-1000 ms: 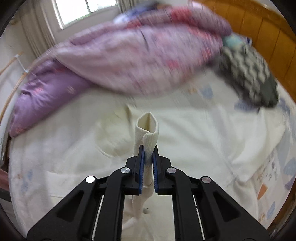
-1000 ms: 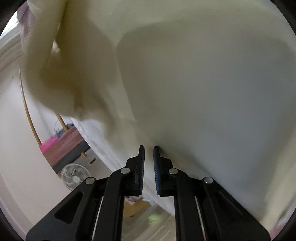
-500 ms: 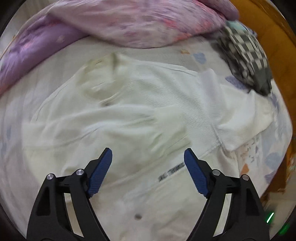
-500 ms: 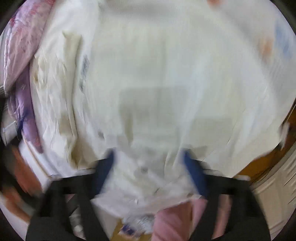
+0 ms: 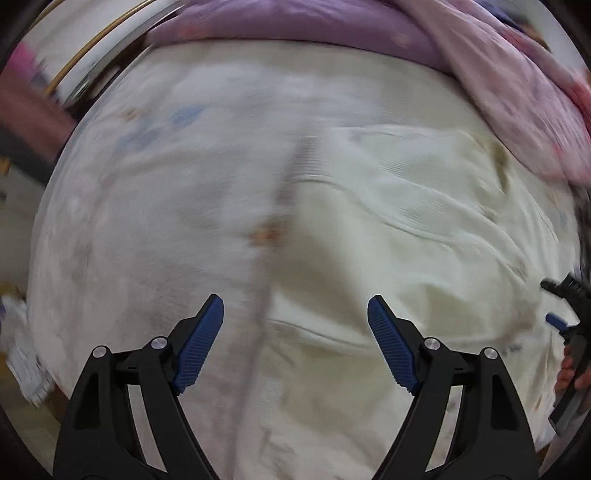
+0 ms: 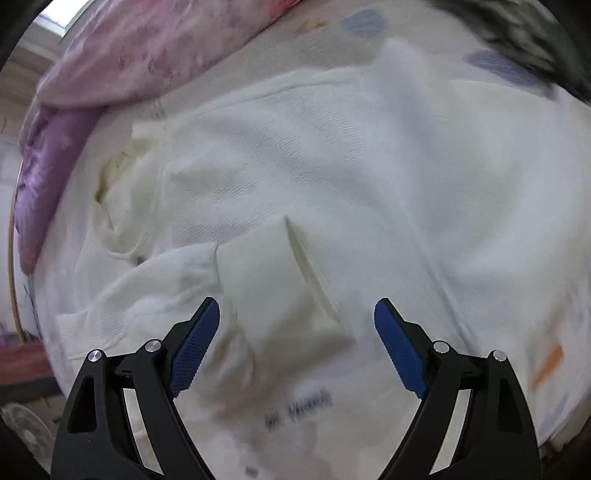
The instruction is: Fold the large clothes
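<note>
Bedroom with a wide bed under soft daylight

A pale bedsheet printed with small blue and orange shapes (image 5: pixel 155 177) covers the bed ahead of the tool; beyond it, at the far edge, lies a heaped purple and pink floral quilt (image 5: pixel 369 26), which in the right wrist view (image 6: pixel 147 48) sits up and to the left. A thin curved wooden rail (image 5: pixel 99 40) runs past the bed's upper-left corner. A bright window corner (image 6: pixel 64 18) shows at upper left, and a white round floor fan (image 6: pixel 22 428) stands low to the left, beside the bed. A dark checked cloth (image 6: pixel 517 29), blurred, lies up and right.
</note>
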